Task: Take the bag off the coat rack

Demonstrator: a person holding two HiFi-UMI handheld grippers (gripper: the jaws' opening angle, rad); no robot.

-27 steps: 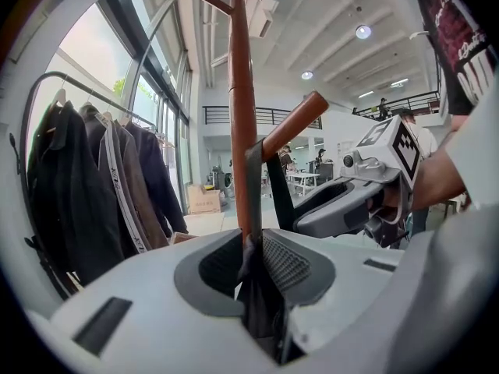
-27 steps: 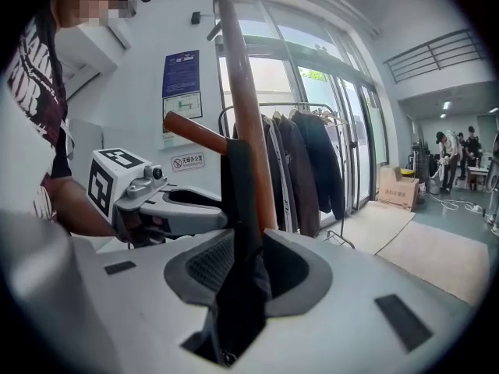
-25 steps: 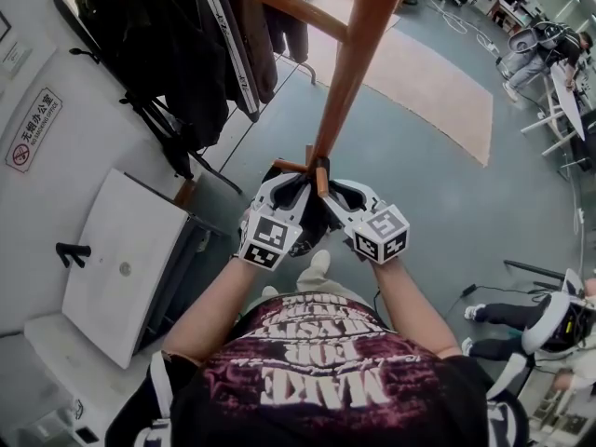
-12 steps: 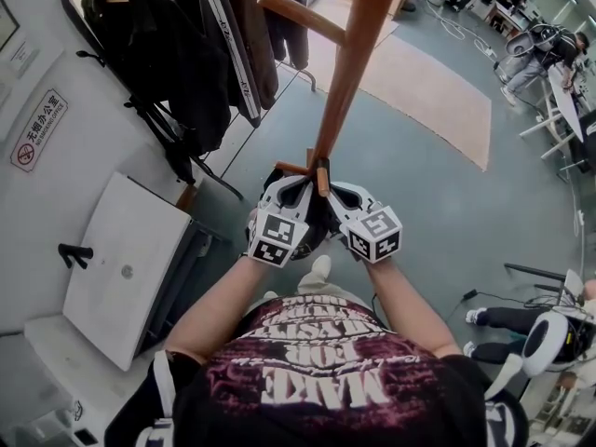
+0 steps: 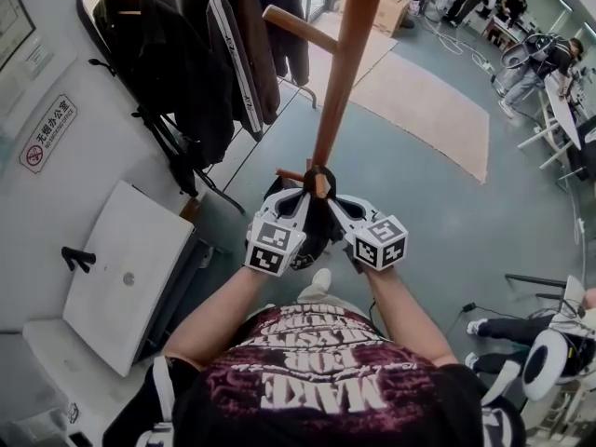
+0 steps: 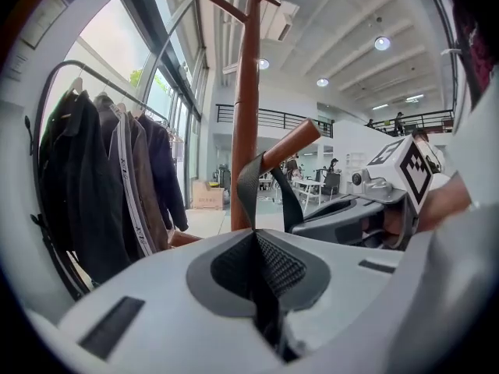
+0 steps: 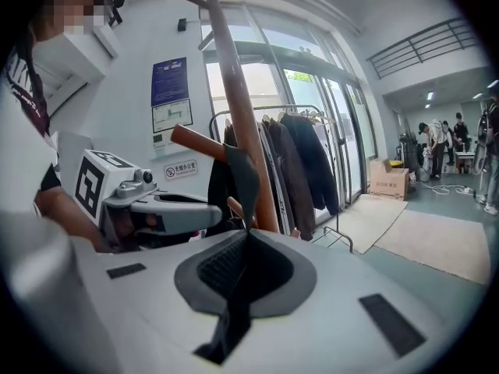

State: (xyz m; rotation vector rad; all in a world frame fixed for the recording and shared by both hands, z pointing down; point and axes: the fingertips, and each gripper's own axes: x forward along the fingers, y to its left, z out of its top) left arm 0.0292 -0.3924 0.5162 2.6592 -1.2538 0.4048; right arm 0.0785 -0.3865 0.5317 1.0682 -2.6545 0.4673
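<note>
The right gripper (image 7: 243, 267), jaws wide a second ago, is closing tight on the strap (image 7: 240, 174) of the bag (image 5: 312, 236). It joins the left gripper (image 6: 257, 267), clamped on the same strap. The bag hangs below both, apparently still looped over a peg (image 6: 287, 145) of the coat rack (image 5: 340, 82), so the lift-off can begin.

Black bag (image 5: 315, 229), strap (image 6: 248, 184) over coat rack (image 5: 337, 91) peg
</note>
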